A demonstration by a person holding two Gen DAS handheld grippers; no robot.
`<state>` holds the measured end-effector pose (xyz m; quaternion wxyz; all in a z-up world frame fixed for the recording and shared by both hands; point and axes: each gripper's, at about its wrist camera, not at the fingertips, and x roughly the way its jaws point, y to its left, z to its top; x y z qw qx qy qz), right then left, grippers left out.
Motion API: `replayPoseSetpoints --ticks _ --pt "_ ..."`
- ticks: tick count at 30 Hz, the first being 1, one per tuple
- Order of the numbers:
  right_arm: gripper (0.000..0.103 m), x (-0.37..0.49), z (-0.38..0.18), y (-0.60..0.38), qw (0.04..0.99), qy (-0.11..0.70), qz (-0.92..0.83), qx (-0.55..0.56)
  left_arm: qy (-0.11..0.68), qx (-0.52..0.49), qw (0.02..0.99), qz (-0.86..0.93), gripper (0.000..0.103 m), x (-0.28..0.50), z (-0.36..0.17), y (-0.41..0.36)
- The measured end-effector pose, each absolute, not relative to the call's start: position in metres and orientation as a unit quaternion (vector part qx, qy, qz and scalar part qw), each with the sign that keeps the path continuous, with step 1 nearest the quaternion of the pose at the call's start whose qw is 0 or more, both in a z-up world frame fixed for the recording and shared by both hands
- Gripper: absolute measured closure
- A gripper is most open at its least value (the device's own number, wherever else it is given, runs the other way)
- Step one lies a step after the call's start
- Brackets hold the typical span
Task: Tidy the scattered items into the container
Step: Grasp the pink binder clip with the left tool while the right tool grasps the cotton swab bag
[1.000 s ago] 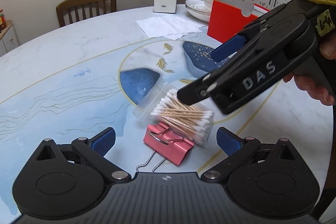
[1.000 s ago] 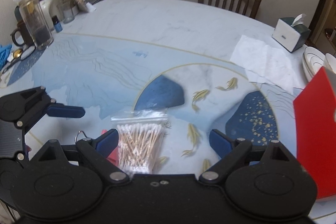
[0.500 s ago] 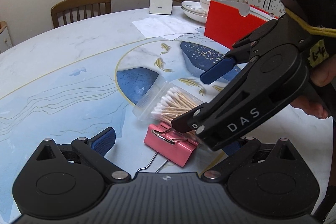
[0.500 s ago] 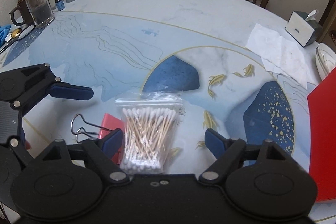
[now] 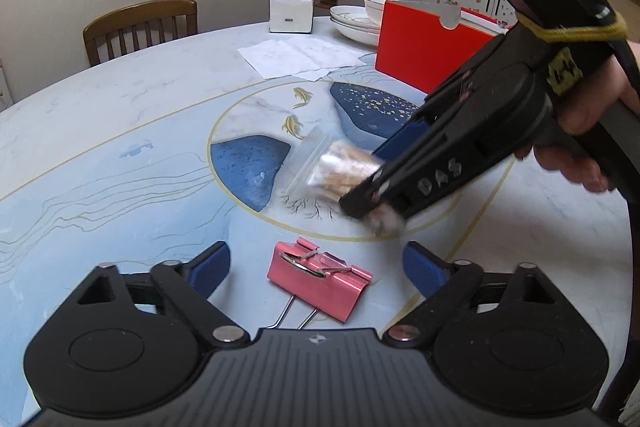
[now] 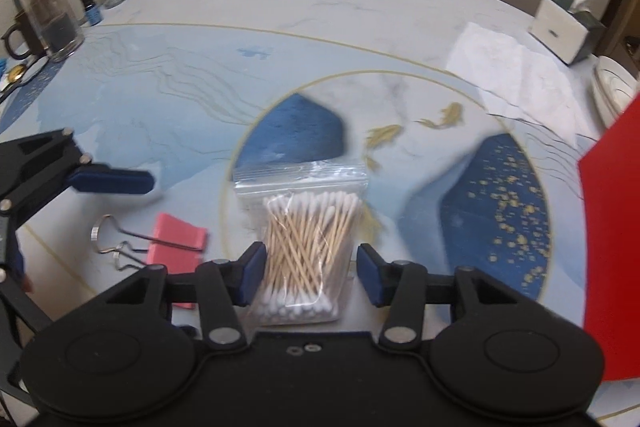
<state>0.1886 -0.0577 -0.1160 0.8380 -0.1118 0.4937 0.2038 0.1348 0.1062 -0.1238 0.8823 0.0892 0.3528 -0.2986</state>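
The bag of cotton swabs (image 6: 306, 247), its long axis running along the fingers, was clenched in the right hand-held gripper (image 6: 308, 277) above the bench (image 6: 280, 27), the red container (image 6: 616, 227) lying right of it, while the left hand-held gripper (image 5: 316, 267) was spread wide over the pink binder clip (image 5: 318, 281).

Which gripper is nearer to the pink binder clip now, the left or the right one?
Left. The left gripper is open with the pink binder clip between its fingers; the right gripper is beside the clip, around the cotton swab bag.

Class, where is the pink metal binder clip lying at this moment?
The pink metal binder clip lies on the table, centred between the open left gripper fingers in its view, apart from the clear bag of cotton swabs in the right gripper.
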Motion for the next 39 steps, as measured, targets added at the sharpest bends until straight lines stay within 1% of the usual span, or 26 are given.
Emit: replayPoseSetpoints --ticks 3,4,5,6,7,9,11,13,15,17,18,19,21,23,25,29,39 --pt "0.052 0.191 -0.116 -0.064 0.838 0.495 0.201 -0.108 0.354 0.088 0.881 -0.301 0.019 0.134 -0.124 0.109" --pt "0.048 0.191 -0.115 -0.064 0.839 0.494 0.201 -0.109 0.355 0.087 0.880 -0.302 0.020 0.135 -0.124 0.111" --pt "0.040 0.191 -0.115 -0.063 0.840 0.492 0.200 -0.111 0.356 0.088 0.880 -0.302 0.022 0.135 -0.125 0.112" --pt "0.038 0.190 -0.115 -0.062 0.843 0.488 0.198 -0.113 0.358 0.088 0.879 -0.302 0.024 0.135 -0.125 0.112" --pt "0.037 0.190 -0.115 -0.061 0.843 0.486 0.199 -0.115 0.360 0.088 0.878 -0.302 0.025 0.135 -0.126 0.113" --pt "0.037 0.191 -0.116 -0.060 0.842 0.488 0.201 -0.114 0.362 0.088 0.878 -0.302 0.029 0.135 -0.127 0.115" --pt "0.037 0.191 -0.118 -0.059 0.841 0.489 0.201 -0.113 0.362 0.088 0.877 -0.303 0.030 0.135 -0.127 0.115" --pt "0.037 0.192 -0.120 -0.060 0.840 0.493 0.200 -0.107 0.360 0.088 0.876 -0.307 0.034 0.135 -0.127 0.114" --pt "0.038 0.193 -0.121 -0.061 0.840 0.494 0.199 -0.104 0.362 0.091 0.875 -0.308 0.039 0.135 -0.129 0.112" --pt "0.040 0.192 -0.121 -0.061 0.841 0.491 0.200 -0.105 0.363 0.091 0.875 -0.307 0.040 0.136 -0.129 0.111" --pt "0.041 0.192 -0.121 -0.061 0.842 0.490 0.200 -0.104 0.363 0.092 0.876 -0.306 0.043 0.136 -0.129 0.110" --pt "0.044 0.192 -0.121 -0.062 0.842 0.489 0.201 -0.103 0.363 0.091 0.875 -0.306 0.045 0.136 -0.129 0.110" --pt "0.051 0.191 -0.120 -0.062 0.843 0.487 0.202 -0.103 0.364 0.093 0.876 -0.303 0.046 0.136 -0.129 0.108" --pt "0.063 0.191 -0.119 -0.064 0.844 0.487 0.203 -0.102 0.367 0.094 0.876 -0.298 0.046 0.135 -0.128 0.106" --pt "0.066 0.191 -0.118 -0.066 0.844 0.487 0.202 -0.098 0.370 0.092 0.877 -0.292 0.046 0.136 -0.128 0.105" --pt "0.069 0.186 -0.114 -0.072 0.848 0.482 0.201 -0.096 0.380 0.087 0.878 -0.277 0.046 0.137 -0.126 0.100" --pt "0.069 0.167 -0.090 -0.099 0.855 0.468 0.206 -0.085 0.388 0.064 0.884 -0.253 0.047 0.135 -0.105 0.083"
